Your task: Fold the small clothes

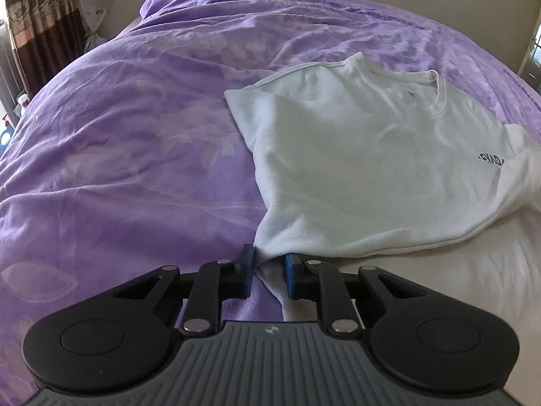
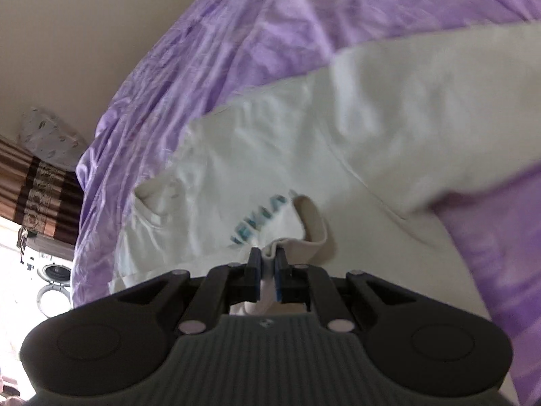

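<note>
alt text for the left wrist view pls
A white t-shirt lies partly folded on a purple bedspread, one corner running between the blue pads of the left gripper at the bottom of the frame. A striped curtain hangs at far left.

Left gripper point(image 1: 268, 264) is pointing steeply downward, jaws slightly parted with cloth lying between them. Right gripper point(image 2: 266, 260) is angling downward, jaws clamping white fabric.

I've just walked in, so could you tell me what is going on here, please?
A person with a gripper in each hand is folding a white T-shirt on a purple bedspread. The right gripper is shut on a bunch of the shirt near its printed lettering. The left gripper has a corner of the shirt between its pads, jaws slightly apart. The fold is unfinished.
</note>
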Demonstrator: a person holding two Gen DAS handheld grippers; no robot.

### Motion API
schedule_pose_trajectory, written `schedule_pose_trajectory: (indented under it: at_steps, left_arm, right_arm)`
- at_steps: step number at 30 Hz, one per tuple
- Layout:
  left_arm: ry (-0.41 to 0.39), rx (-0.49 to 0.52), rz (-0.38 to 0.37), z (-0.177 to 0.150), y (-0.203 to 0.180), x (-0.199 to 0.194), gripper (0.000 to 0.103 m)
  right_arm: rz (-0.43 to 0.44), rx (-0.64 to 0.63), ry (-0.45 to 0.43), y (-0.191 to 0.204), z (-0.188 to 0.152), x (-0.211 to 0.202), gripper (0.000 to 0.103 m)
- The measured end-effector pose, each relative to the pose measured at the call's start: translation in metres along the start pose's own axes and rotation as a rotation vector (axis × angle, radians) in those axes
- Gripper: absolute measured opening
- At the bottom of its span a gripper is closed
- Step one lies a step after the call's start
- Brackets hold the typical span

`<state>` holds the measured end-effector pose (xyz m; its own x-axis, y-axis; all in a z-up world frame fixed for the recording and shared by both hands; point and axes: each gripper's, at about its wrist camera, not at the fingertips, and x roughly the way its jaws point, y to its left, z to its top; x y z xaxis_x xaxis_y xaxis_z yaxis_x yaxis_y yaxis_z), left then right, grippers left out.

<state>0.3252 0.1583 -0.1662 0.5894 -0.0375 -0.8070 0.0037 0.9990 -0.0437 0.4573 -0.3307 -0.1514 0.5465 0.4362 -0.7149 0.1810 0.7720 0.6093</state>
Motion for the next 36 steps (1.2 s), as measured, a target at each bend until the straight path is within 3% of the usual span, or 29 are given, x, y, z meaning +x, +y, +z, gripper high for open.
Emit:
schedule_pose_trajectory:
  at_steps: [2, 4, 6, 7, 8, 10, 12, 14, 18, 21, 25, 31, 33, 36]
  left_arm:
    - [0.002, -0.010, 0.005, 0.000, 0.001, 0.001, 0.019]
    - [0.002, -0.018, 0.007, 0.000, 0.001, 0.002, 0.018]
    - [-0.004, -0.027, 0.000, -0.001, 0.001, 0.001, 0.015]
    - [-0.005, -0.031, -0.002, -0.001, 0.001, 0.001, 0.015]
    - [-0.004, -0.033, 0.001, -0.002, 0.001, 0.001, 0.014]
    - [0.006, -0.034, 0.010, -0.002, 0.001, 0.004, 0.014]
    - [0.015, -0.040, 0.009, -0.003, 0.002, 0.007, 0.014]
    - [0.016, -0.036, 0.011, -0.003, 0.001, 0.007, 0.014]
    - [0.028, -0.026, 0.012, -0.001, 0.001, 0.006, 0.016]
    - [0.044, -0.027, -0.002, 0.001, 0.005, 0.004, 0.026]
    - [0.071, 0.019, -0.031, -0.001, 0.009, -0.001, 0.028]
    - [0.135, 0.086, -0.047, 0.005, 0.012, -0.022, 0.033]
    - [0.109, 0.101, -0.024, 0.010, 0.013, -0.038, 0.033]
    - [0.030, 0.085, -0.067, 0.024, 0.021, -0.059, 0.035]
  right_arm:
    - [0.078, -0.085, -0.063, 0.039, 0.014, -0.019, 0.002]
    - [0.215, -0.168, -0.175, 0.073, 0.024, -0.047, 0.002]
    - [0.362, -0.200, -0.287, 0.087, 0.033, -0.081, 0.002]
    - [0.394, -0.215, -0.310, 0.086, 0.035, -0.092, 0.002]
    - [0.375, -0.241, -0.318, 0.085, 0.035, -0.093, 0.002]
    - [0.251, -0.290, -0.289, 0.065, 0.028, -0.076, 0.002]
    - [0.045, -0.261, -0.164, 0.024, 0.021, -0.034, 0.002]
    - [-0.070, -0.172, -0.089, -0.025, 0.013, 0.000, 0.001]
    - [-0.094, -0.073, -0.050, -0.077, -0.004, 0.025, 0.001]
    - [-0.100, -0.089, -0.046, -0.078, -0.008, 0.024, 0.001]
    - [-0.128, -0.123, -0.035, -0.070, -0.007, 0.026, 0.001]
    - [-0.247, -0.202, -0.002, -0.064, -0.015, 0.024, 0.003]
    - [-0.269, -0.227, -0.013, -0.060, -0.018, 0.013, 0.003]
    - [-0.247, -0.239, -0.056, -0.057, -0.017, -0.004, 0.013]
